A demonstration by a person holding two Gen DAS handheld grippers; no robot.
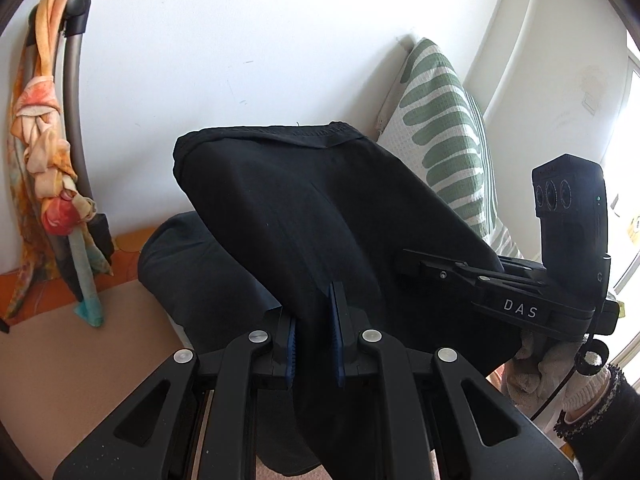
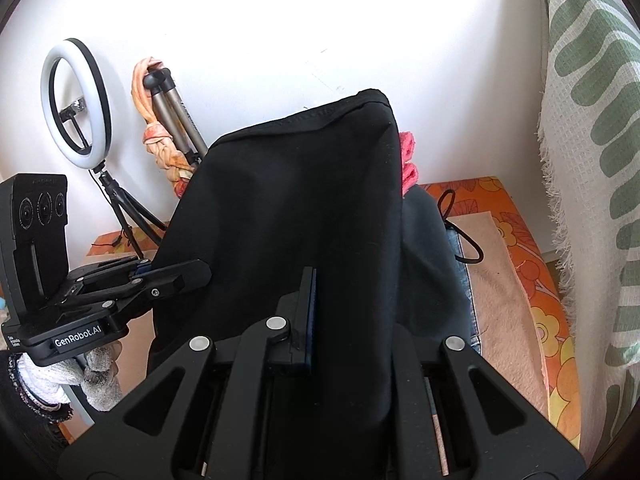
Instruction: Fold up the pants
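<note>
The black pants (image 1: 304, 208) hang lifted in the air between both grippers, the stitched hem edge on top. My left gripper (image 1: 314, 344) is shut on the pants, cloth pinched between its blue pads. The right gripper (image 1: 472, 280) shows at the right of this view, clamped on the same cloth. In the right wrist view the pants (image 2: 304, 200) drape over my right gripper (image 2: 332, 320), which is shut on them; its right finger is hidden by cloth. The left gripper (image 2: 168, 280) grips the pants' left edge there.
More dark clothes (image 1: 192, 264) and jeans (image 2: 460, 264) lie below on a beige blanket (image 2: 504, 300) over an orange floral cover. A green-patterned pillow (image 1: 444, 136) leans at the right wall. A tripod with an orange scarf (image 1: 52, 152) and a ring light (image 2: 76, 104) stand at the left.
</note>
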